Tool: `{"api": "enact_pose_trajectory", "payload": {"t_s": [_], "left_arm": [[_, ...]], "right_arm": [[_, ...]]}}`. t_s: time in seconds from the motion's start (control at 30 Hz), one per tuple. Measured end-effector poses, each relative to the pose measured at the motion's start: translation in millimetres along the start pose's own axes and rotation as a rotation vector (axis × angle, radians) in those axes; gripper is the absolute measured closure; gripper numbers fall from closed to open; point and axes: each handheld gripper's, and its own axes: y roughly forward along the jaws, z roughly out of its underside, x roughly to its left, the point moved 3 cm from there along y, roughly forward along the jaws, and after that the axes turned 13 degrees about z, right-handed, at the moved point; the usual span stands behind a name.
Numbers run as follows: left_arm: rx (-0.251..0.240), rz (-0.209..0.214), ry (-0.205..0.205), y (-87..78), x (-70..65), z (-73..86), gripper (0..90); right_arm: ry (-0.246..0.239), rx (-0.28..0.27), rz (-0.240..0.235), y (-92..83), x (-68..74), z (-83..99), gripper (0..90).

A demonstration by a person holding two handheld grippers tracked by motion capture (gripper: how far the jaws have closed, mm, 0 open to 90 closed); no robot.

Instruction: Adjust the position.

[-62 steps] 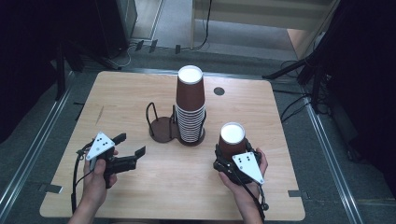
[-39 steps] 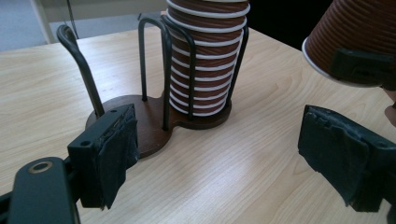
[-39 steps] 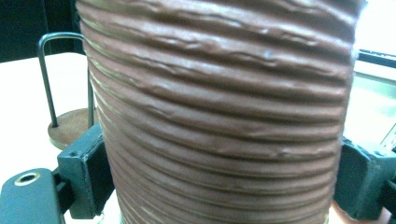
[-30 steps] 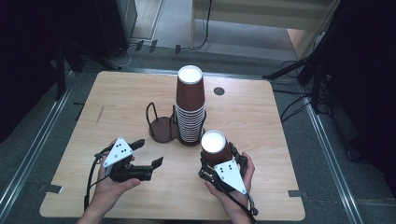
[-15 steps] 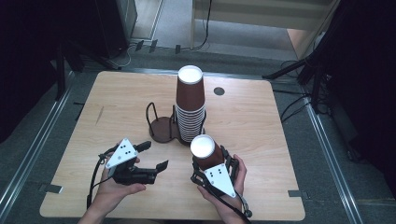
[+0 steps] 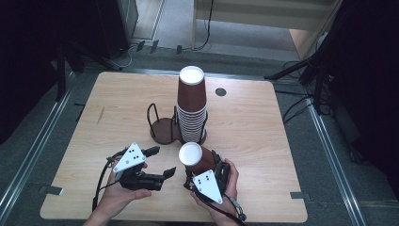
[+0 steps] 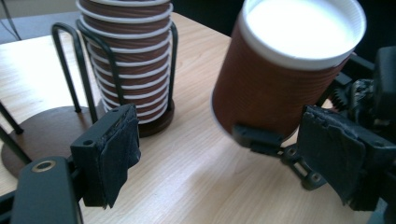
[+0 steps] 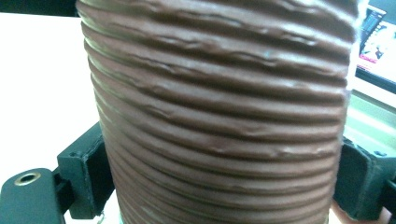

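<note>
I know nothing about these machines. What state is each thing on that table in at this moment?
Left gripper: open, holding nothing, jaws pointed at the cup.
Right gripper: shut on the single cup.
Single cup: empty, lifted off the table, tilted toward the left gripper.
Cup stack: upright, nested, standing in the rack's right ring.
Wire rack: upright on the table, its left ring empty.

Left gripper (image 7: 233, 154) has its jaws spread wide with bare wooden table (image 7: 196, 172) between the pads. Just past the right-hand finger (image 7: 334, 149) sits a ribbed brown paper cup (image 7: 280, 79) – tilted, white inside – clamped by the other gripper (image 7: 261, 140). Beyond the left-hand finger (image 7: 109, 154), a cup stack (image 7: 128, 56) stands in a black wire holder (image 7: 70, 93).
</note>
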Motion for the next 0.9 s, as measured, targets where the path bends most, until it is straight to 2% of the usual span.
{"api": "enact_pose_trajectory", "payload": {"t_s": [0.13, 0.43, 0.73, 0.9], "left_arm": [[0.011, -0.003, 0.006, 1.8, -1.6, 0.0, 14.1], [0.043, 0.046, 0.021, 6.3, -9.5, -0.9, 14.4], [0.047, 0.055, 0.035, 7.9, -12.4, -0.6, 15.5], [0.064, 0.077, 0.028, 10.4, -13.4, 1.1, 15.6]], "right_arm": [[-0.020, -0.004, -0.016, -0.8, 5.7, 0.6, 10.1], [-0.079, -0.014, -0.028, -1.7, 17.8, 4.0, 10.1], [-0.108, -0.021, -0.045, -3.4, 24.7, 5.7, 10.2], [-0.128, -0.032, -0.066, -5.2, 30.6, 6.7, 10.1]]}}
